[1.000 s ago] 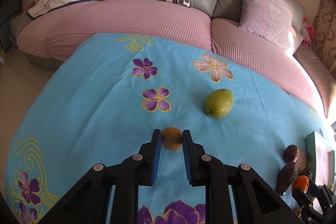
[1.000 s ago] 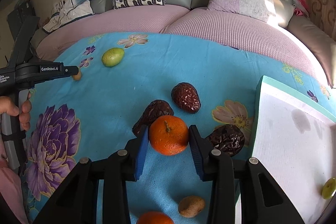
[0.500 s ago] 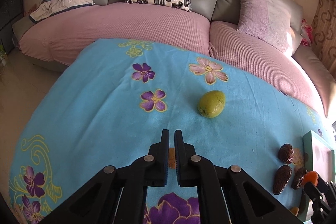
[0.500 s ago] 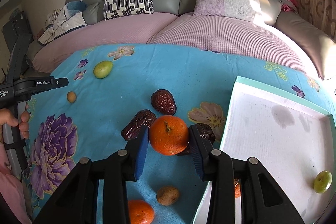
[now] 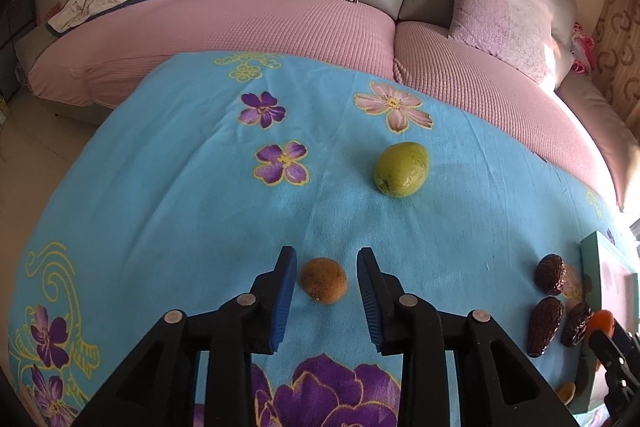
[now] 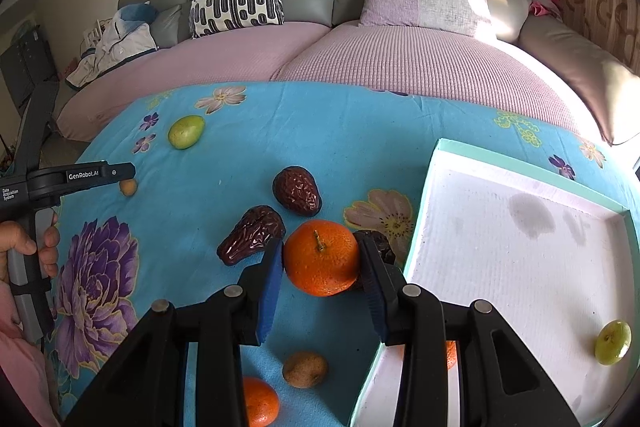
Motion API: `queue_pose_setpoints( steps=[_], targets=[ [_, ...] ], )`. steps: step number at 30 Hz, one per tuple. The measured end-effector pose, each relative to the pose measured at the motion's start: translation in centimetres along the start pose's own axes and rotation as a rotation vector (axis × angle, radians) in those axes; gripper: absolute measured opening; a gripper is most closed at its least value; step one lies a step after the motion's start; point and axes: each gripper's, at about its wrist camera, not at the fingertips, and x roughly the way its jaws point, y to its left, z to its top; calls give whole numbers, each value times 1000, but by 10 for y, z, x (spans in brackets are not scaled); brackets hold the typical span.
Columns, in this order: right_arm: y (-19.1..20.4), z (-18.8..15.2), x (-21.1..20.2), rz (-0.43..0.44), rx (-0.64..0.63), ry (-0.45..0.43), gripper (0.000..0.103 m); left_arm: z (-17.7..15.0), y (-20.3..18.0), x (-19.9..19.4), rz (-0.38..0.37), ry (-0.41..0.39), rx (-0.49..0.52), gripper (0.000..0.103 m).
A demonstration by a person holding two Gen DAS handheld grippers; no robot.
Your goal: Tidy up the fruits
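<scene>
Blue pads of our left gripper (image 5: 326, 281) stand apart around the longan (image 5: 324, 280) on the cloth (image 5: 168, 211); we centre, then close gently. Our right gripper (image 6: 321, 261) clamps the orange (image 6: 321, 257) beside the tray (image 6: 516, 259).

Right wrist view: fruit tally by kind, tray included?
Orange: 3
Dark wrinkled date: 3
Small brown fruit: 2
Green fruit: 2
Total: 10
</scene>
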Motion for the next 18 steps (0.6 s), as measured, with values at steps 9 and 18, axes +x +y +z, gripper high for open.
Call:
queue_pose_setpoints(
  steps=[9,18],
  targets=[
    [0,-1,0,-2,-2,2,40,-6,-4,6,43,25,23,28],
    [-7,0,-9,-1,16,-20,40,-9,-34,-28,4,-30,75,28]
  ],
)
